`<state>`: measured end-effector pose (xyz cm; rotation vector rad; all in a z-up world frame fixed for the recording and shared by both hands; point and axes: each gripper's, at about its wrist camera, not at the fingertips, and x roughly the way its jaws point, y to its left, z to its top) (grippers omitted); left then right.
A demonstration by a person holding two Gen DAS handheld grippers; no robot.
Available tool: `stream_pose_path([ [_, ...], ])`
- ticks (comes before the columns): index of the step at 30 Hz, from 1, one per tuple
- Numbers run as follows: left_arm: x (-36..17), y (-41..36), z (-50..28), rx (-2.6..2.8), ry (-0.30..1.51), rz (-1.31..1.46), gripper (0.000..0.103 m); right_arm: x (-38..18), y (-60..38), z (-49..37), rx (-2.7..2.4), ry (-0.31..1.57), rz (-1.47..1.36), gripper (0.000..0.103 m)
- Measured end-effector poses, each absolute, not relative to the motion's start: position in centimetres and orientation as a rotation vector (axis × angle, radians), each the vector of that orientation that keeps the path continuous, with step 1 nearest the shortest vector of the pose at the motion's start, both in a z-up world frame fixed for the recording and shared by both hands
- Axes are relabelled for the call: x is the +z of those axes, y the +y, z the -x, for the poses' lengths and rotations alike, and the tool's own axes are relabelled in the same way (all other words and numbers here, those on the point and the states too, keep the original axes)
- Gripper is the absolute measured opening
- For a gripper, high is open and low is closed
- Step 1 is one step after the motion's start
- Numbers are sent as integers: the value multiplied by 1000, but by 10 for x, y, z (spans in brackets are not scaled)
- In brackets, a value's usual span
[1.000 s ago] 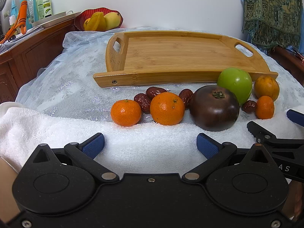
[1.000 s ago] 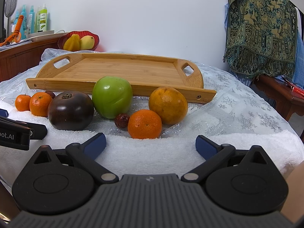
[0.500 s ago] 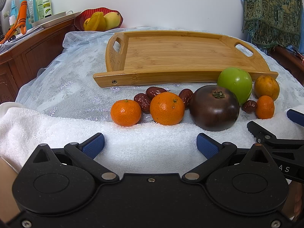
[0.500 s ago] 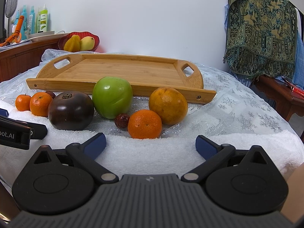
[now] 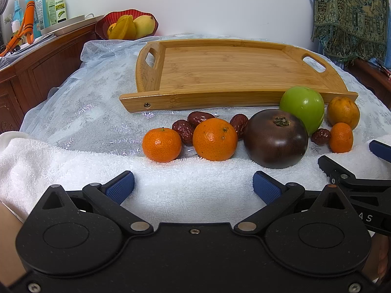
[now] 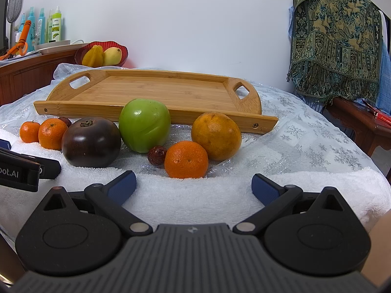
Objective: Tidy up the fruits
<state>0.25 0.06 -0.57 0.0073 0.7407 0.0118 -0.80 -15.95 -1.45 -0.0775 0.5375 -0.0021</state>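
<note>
Nothing is sorted yet, by the look of it — every loose fruit lies on the table in front of the tray, and the tray holds nothing.

Nearest, the left gripper [image 5: 193, 183] hovers over the white towel [image 5: 73, 168] with its jaws spread wide and nothing between them; the right gripper [image 6: 193, 183] does the same, jaws released and bare.

Just beyond the towel's edge runs the row of fruit. In the left view, at 12 o'clock from the jaws, sit a small mandarin [image 5: 161, 144] and a larger orange [image 5: 215, 139], with three red dates [image 5: 182, 129] tucked behind them. At about 1 o'clock stands the dark persimmon [image 5: 276, 138], touching or nearly touching the green apple [image 5: 302, 108] behind it. In the right view, at 12 o'clock, a mandarin on the right [image 6: 186, 159] lies beside a lone date [image 6: 157, 155], with a yellowish orange [image 6: 216, 139] just behind at 1 o'clock.

Farther back, the wooden tray [image 5: 220, 99] lies flat on the silvery tablecloth [image 5: 85, 112]. Beyond it, at 11 o'clock, a red bowl [image 5: 101, 25] of yellow fruit stands on the sideboard — whether it belongs to the task I cannot tell.

My judgement: the job is at its very start, with all the loose pieces left to move.
</note>
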Motion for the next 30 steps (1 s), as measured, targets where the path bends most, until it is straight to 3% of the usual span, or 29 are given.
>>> stream_pose_path([
  [30,-6,0,-3,14,740,-8,103,-12,-159,9,-4,529,78,103],
])
